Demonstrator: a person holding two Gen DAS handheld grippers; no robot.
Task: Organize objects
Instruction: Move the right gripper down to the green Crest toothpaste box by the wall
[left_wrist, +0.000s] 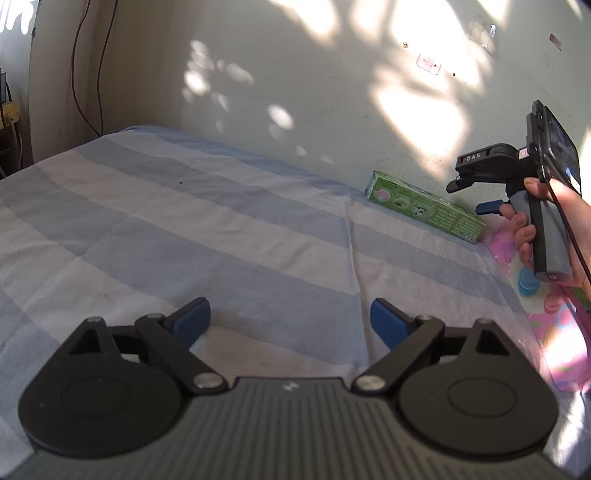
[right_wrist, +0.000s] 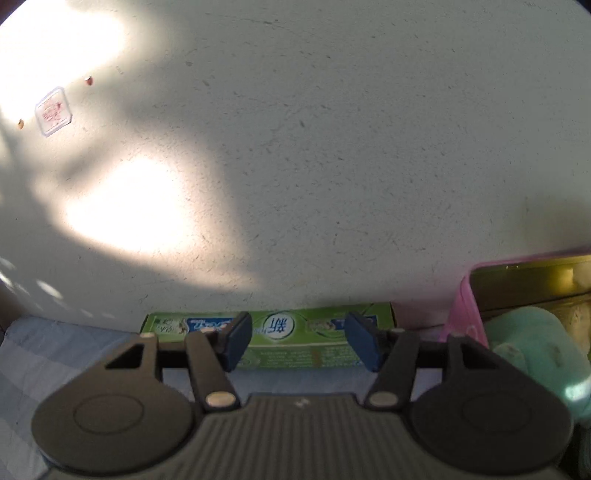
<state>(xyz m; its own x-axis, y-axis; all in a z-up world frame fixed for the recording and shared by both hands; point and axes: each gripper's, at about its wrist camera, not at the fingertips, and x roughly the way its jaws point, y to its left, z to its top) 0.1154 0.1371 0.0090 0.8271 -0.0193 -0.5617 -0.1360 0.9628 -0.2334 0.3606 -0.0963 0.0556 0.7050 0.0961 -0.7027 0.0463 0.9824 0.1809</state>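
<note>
A long green toothpaste box (left_wrist: 424, 210) (right_wrist: 303, 356) lies flat on the blue-and-white striped cloth (left_wrist: 184, 221), its back against the wall. A hand holds my right gripper (left_wrist: 469, 197) (right_wrist: 300, 334) just above and in front of the box's right part; its jaws stand apart, with the blue pads (right_wrist: 236, 336) clear of the box. My left gripper (left_wrist: 290, 310) hovers low over the bare cloth near the front, wide open with nothing between its fingers.
A pink patterned container (left_wrist: 554, 325) (right_wrist: 461, 314) stands to the right of the box, with a pale teal soft thing (right_wrist: 528, 339) inside. The sun-dappled white wall (right_wrist: 332, 166) closes off the back. Cables (left_wrist: 75, 74) hang at the far left corner.
</note>
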